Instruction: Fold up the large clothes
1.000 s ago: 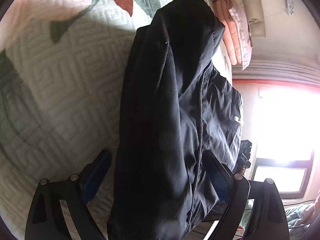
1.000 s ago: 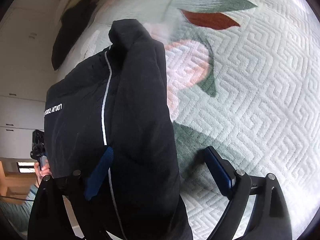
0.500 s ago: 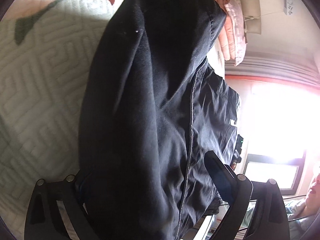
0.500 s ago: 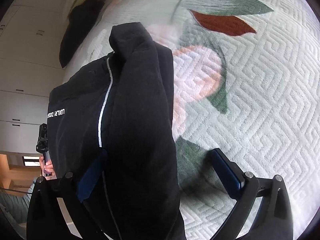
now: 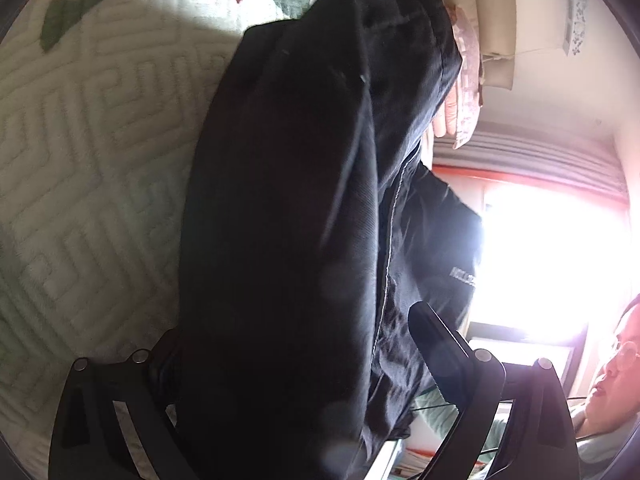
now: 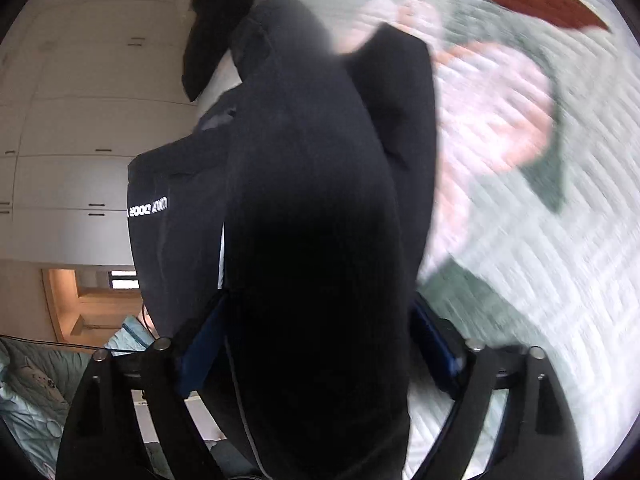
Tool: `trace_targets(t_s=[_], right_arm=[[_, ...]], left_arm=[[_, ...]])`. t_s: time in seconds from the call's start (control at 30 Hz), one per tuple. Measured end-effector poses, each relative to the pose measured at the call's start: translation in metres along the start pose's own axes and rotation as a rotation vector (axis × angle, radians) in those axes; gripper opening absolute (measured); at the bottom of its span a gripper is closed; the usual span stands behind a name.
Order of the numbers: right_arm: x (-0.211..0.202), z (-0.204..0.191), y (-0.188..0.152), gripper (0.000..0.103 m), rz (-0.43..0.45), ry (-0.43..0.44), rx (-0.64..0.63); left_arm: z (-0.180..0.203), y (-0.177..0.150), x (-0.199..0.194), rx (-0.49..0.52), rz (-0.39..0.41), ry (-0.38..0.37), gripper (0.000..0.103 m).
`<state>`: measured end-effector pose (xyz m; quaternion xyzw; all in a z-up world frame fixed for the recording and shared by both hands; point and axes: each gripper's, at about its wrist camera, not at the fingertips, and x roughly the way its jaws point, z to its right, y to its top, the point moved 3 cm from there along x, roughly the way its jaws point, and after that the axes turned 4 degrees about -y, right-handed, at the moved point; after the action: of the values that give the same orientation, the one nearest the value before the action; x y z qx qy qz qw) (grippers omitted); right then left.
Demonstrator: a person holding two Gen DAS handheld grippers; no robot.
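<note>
Fingers on my right gripper [image 6: 316, 344] are easing inward around the black jacket [image 6: 312, 216], which now fills more of the view than a second ago. Left gripper [image 5: 300, 352] straddles it too, can't tell if it's pinching. Jacket's draped above the quilted bed [image 5: 80, 160], fold underway I reckon.

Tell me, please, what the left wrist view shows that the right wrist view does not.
Only the left wrist view shows a bright window, stacked cream pillows and a person at the lower right edge. Only the right wrist view shows white cupboard doors, a second dark garment lying farther off, and a wooden doorway. Both show the black zip-up jacket hanging between wide-set fingers over the pale green quilted bedspread with leaf prints; the right gripper is closing.
</note>
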<state>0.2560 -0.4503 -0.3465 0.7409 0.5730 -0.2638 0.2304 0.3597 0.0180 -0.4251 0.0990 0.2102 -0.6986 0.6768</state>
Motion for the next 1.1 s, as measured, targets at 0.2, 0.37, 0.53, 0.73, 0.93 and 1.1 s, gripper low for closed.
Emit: trace_targets(t_s=[0.2,0.37,0.53,0.73,0.93,1.1], right_arm=[[0.023,-0.010,0.019,0.083,0.060,-0.022,-0.021],[0.009,-0.022,0.004,0.045,0.120,-0.007,-0.005],[-0.001,-0.064,-0.009,0.038,0.174,-0.024,-0.061],[-0.024,-0.123,-0.045,0.038,0.266,-0.042,-0.103],[-0.060,-0.182,-0.107,0.038,0.345,-0.065,-0.138],[-0.060,-0.195,-0.151,0.038,0.345,-0.120,-0.120]], left_arm=[[0.015,-0.001,0.015,0.010,0.045,0.078,0.073],[0.036,-0.016,0.009,0.038,0.116,0.004,0.049],[0.084,-0.035,0.006,0.110,0.159,-0.078,0.045],[0.150,-0.069,-0.005,0.209,0.178,-0.141,0.045],[0.203,-0.116,-0.024,0.298,0.174,-0.193,0.045],[0.171,-0.162,-0.068,0.287,0.136,-0.203,0.045]])
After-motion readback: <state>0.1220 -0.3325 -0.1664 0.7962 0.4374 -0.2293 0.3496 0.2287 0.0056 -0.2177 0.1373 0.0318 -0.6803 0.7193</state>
